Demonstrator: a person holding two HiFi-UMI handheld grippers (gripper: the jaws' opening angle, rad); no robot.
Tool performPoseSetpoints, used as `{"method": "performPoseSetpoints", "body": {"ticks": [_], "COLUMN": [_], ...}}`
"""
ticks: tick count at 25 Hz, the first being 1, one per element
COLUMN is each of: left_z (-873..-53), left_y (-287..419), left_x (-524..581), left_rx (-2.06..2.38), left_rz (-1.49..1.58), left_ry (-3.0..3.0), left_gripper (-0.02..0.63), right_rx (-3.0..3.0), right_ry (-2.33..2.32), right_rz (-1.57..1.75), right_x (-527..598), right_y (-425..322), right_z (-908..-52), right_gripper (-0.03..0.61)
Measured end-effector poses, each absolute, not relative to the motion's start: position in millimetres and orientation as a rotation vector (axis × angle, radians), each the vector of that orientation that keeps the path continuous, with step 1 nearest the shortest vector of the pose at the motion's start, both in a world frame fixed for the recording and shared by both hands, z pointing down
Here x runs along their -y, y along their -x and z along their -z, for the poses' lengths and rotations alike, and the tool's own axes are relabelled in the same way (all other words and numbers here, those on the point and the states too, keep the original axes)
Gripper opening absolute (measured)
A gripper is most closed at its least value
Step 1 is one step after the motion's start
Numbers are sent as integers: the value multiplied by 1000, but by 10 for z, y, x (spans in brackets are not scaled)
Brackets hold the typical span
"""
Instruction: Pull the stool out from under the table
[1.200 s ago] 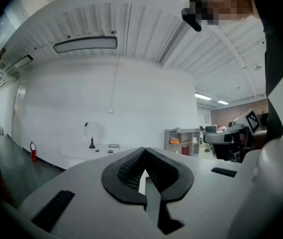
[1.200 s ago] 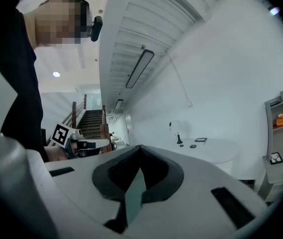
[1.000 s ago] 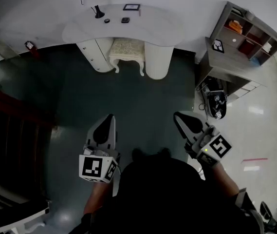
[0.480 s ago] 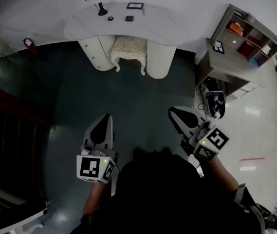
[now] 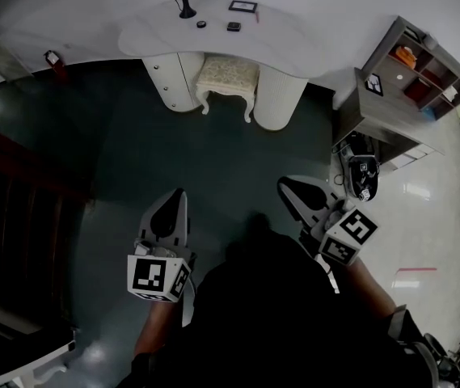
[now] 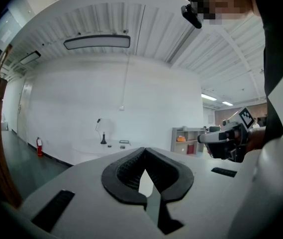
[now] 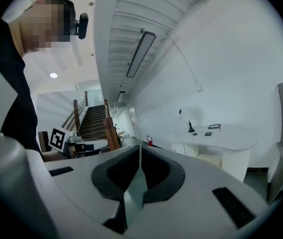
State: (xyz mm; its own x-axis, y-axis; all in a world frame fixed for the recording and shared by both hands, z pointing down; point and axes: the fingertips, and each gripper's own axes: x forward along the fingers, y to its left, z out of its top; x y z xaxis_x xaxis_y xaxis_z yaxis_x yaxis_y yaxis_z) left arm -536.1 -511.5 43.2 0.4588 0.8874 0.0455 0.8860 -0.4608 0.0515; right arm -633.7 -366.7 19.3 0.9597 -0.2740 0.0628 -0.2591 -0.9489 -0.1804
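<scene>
A cream cushioned stool point(image 5: 228, 78) is shown tucked under a curved white desk point(image 5: 157, 37) at the far wall, between the desk's two pedestals. The left gripper point(image 5: 179, 194) is held level over the dark floor point(image 5: 230, 160) in the near part of the scene, clenched, with nothing between its jaws. The right gripper point(image 5: 284, 186) is held beside it, likewise clenched and empty. Both are kept well apart from the stool. A wooden shelf unit point(image 5: 391, 95) is placed right of the desk.

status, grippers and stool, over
Left gripper and right gripper shut, empty. Cream cushioned stool tucked under white curved table, untouched. Nothing on dark floor between.
</scene>
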Motion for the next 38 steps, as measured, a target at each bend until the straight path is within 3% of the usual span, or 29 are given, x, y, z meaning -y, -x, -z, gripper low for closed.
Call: {"method": "performPoseSetpoints", "body": {"ticks": [21,31,38], "left_z": [-206,-158,-218], "left_y": [3744,3206,2433], "left_x": [3324,2759,2602], "left_rx": [-1612,-1709,-1802], "left_rz": [-153,-194,-205], "left_ry": [-2646,-2557,-2539], "left_gripper": [14,14,15], "right_rx": [-531,-500,-438], "right_ry": [2889,2856,2846], "right_rz": [155,152,171], "right_x": [1934,1528,1484], "right_y": [4573,4022,3288], "right_z": [-234,-235,-294], "right_gripper": [20,20,20]}}
